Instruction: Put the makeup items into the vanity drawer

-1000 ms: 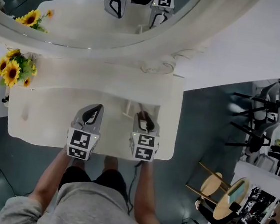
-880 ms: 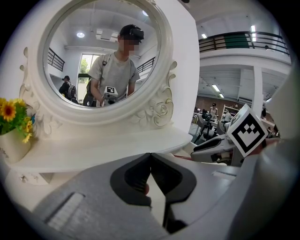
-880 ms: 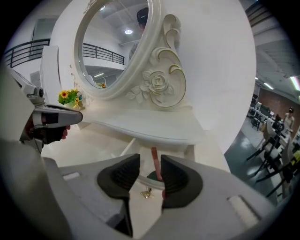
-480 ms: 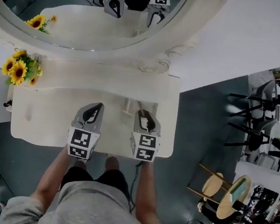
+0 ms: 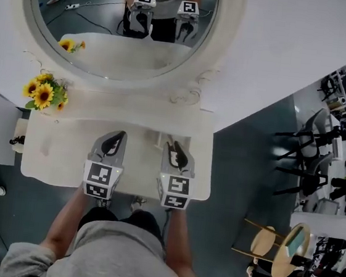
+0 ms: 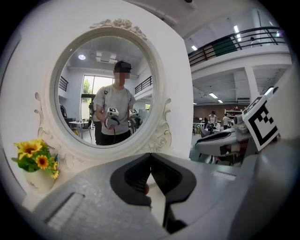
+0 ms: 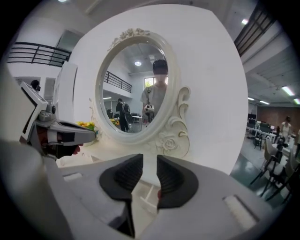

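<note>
We count two grippers, one table, one mirror, one bunch of sunflowers and one marker cube on each gripper. The left gripper [image 5: 121,136] and the right gripper [image 5: 173,145] hang side by side over the front half of the table [image 5: 59,153]. The left fingers [image 6: 136,176] meet at their tips with nothing clamped there. The right fingers [image 7: 129,176] stand a narrow gap apart and are closing, with only the table top showing through the gap. A reddish bit [image 7: 160,192] sits at the lower edge of one right pad, too small to name. Of the task's things we can make out only a small white tray [image 5: 158,140], open-topped with thin straight walls. It lies on the table between the two grippers, just ahead of the right one. We cannot tell whether it is the drawer, and no makeup item can be made out. The table is cream and matte, with a wavy front edge. The mirror [image 5: 97,39] is round, in a carved cream frame with scrolls and a rose, and reflects one person holding both grippers. The sunflowers [image 5: 43,94] stand at the table's back left corner. The fingers carry black ribbed pads in smooth grey shells.
</note>
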Demonstrator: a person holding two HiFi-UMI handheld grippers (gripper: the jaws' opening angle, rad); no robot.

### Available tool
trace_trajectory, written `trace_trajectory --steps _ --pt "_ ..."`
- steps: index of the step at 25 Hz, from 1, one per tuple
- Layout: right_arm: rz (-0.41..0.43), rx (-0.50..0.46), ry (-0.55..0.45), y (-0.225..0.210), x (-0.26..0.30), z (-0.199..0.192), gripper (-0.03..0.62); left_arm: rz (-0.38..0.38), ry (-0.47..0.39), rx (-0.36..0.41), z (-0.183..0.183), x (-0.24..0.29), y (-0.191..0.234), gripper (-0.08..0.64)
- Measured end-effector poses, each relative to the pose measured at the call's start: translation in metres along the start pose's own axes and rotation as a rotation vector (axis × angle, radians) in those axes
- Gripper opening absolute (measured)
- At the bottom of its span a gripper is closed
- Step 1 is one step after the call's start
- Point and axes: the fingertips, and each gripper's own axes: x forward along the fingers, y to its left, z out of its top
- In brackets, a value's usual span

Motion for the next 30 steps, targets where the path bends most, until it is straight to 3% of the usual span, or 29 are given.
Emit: trace_trajectory --steps 5,11,21,30 --pt "0.000 -0.031 -0.103 0.016 -0.024 0.036 0.070 0.015 -0.048 0.023 0.020 -0.023 0.002 0.011" --pt "0.005 -0.068 -0.175 0.027 -0.041 0.051 0.006 0.040 -0.092 0.034 0.032 -0.039 0.006 0.011" --pt "0.065 -0.095 -0.193 0.045 -0.037 0.058 0.006 0.084 -0.114 0.031 0.035 -0.050 0.017 0.011" --pt "0.214 -0.111 -0.174 0.100 -0.015 0.061 0.006 0.200 -0.085 -0.004 0.018 -0.082 0.054 0.011"
